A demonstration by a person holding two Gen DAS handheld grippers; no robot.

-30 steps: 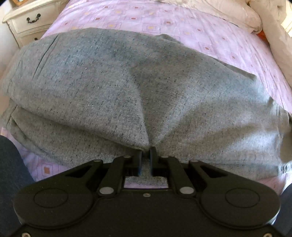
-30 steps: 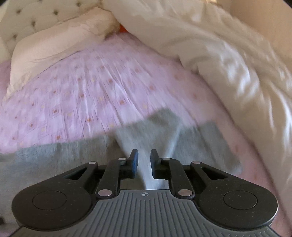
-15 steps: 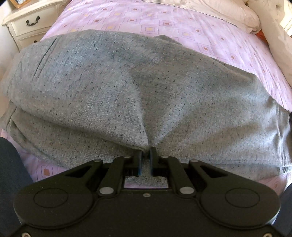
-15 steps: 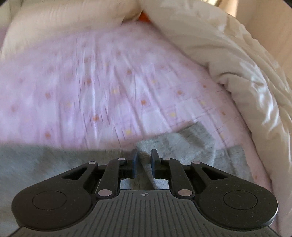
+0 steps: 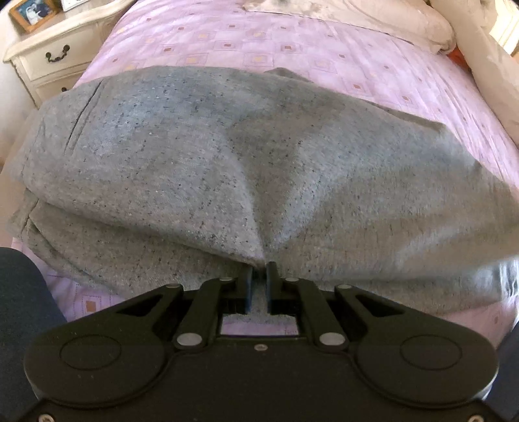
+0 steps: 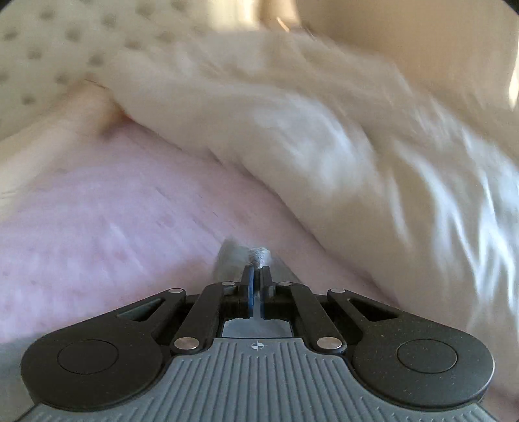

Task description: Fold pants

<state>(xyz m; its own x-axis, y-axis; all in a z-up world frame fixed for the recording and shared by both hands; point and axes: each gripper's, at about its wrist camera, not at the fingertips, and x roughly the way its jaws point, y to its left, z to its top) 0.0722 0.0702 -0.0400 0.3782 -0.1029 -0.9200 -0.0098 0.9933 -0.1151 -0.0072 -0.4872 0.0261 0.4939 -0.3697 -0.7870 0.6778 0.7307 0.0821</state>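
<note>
One pair of grey pants [image 5: 259, 168], two claws, one bed. The pants are lying in layers across the pink patterned bed sheet [image 5: 292, 45], spreading ahead of the left claw [image 5: 258, 279] and to both its sides. The left claw is clenching the near edge of the pants; fabric is puckering into a ridge just ahead of its tips. The right claw [image 6: 256, 282] is pinching a small tuft of the same grey fabric [image 6: 258, 254], its jaws standing almost together; this view is blurring heavily.

Edges: the pants' far edge is running well short of the pillow [image 5: 373, 16]; bare sheet is lying open beyond it. One nightstand [image 5: 55, 55] is standing far ahead-left of the left claw, with one picture frame [image 5: 32, 14] on top. One white duvet [image 6: 356, 146] is heaping ahead-right of the right claw, bounding that side; open sheet is lying ahead-left of it. A dark sleeve [image 5: 22, 298] is sitting beside the left claw's left side.
</note>
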